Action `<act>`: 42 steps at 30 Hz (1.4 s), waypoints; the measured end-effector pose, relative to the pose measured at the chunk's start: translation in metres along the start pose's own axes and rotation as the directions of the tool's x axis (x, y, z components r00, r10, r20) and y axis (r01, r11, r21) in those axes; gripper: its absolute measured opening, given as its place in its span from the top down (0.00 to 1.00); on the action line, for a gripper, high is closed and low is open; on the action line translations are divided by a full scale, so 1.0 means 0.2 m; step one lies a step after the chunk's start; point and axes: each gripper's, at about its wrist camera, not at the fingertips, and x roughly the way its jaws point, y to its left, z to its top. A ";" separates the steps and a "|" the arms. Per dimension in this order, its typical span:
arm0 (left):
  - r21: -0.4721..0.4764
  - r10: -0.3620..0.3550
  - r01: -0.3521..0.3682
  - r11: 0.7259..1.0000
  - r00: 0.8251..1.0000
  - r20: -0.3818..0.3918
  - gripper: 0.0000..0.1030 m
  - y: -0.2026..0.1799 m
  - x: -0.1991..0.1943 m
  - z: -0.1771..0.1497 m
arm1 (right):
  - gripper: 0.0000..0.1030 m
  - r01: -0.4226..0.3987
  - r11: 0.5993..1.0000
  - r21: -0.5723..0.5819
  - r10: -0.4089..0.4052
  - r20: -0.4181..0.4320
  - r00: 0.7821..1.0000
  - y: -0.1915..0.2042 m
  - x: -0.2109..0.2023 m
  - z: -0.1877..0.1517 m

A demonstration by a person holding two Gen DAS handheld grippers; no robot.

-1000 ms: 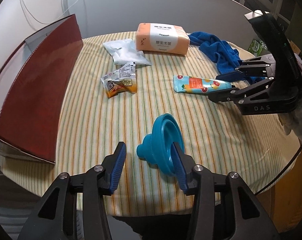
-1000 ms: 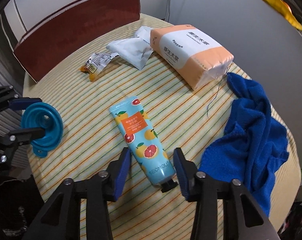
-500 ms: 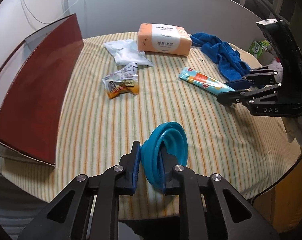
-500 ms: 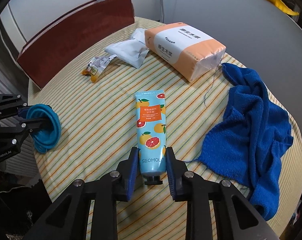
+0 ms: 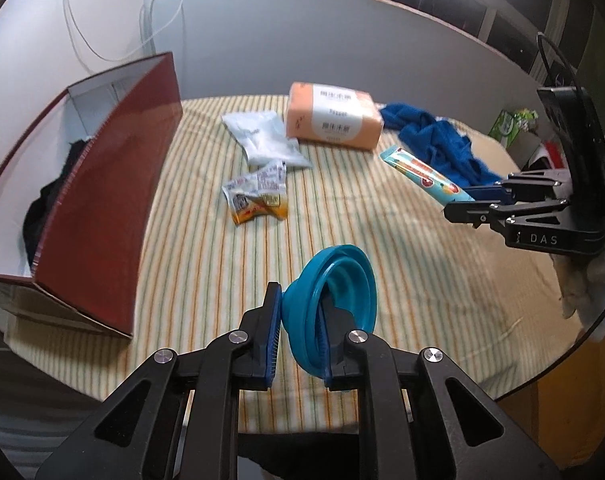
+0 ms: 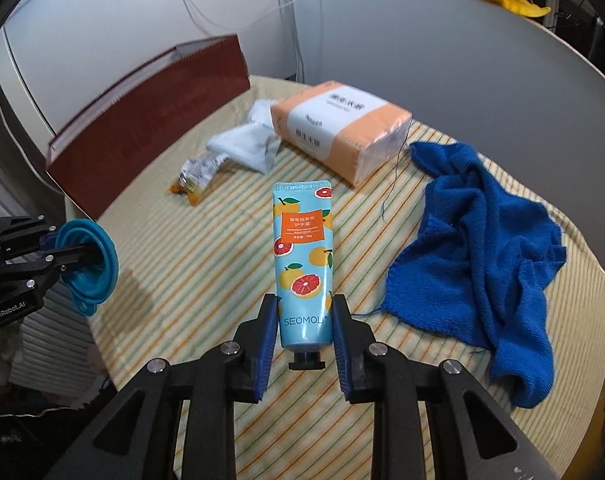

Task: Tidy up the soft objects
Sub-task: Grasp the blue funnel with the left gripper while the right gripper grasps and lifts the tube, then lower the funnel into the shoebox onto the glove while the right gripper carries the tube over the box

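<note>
Left gripper clamped on a teal collapsible funnel, near the tabletop's front edge. Right gripper clasps a hand-cream tube mid-table. Beyond: snack packet, tissue pack, blue towel, red box.

- Your teal collapsible silicone funnel sits folded flat, tipped on edge with its wide mouth turned sideways, lifted clear of the striped cloth.
- Your light-blue hand-cream tube printed with oranges and grapefruit slices is raised off the cloth, black cap nearest you, crimped end pointing away.
- Your crumpled blue terry towel lies in a loose heap at the right edge of the cloth.
- Your peach-and-white soft pack of tissues lies flat at the far side, just beside the towel.
- Your white plastic pouch lies flat beside the tissues.
- Your small crinkled silver-and-orange snack packet lies just in front of that pouch.
</note>
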 end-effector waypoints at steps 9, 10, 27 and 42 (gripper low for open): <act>-0.041 -0.030 0.034 0.999 0.995 0.094 0.86 0.10 -0.21 0.05 | 0.77 -0.022 1.000 -0.006 0.023 0.094 0.995 0.09 -0.18 0.08; -0.047 -0.025 0.030 0.998 0.994 0.106 0.86 0.12 -0.24 0.05 | 0.77 -0.031 0.999 -0.013 0.032 0.103 0.994 0.11 -0.20 0.10; -0.182 0.190 -0.152 0.971 0.957 0.218 0.86 0.69 -0.50 0.14 | 0.77 -0.107 0.990 -0.094 0.124 0.202 0.972 0.46 -0.16 0.65; -0.183 0.301 -0.267 0.946 0.935 0.190 0.86 0.93 -0.39 0.21 | 0.77 -0.117 0.984 -0.134 0.139 0.169 0.976 0.82 0.15 1.11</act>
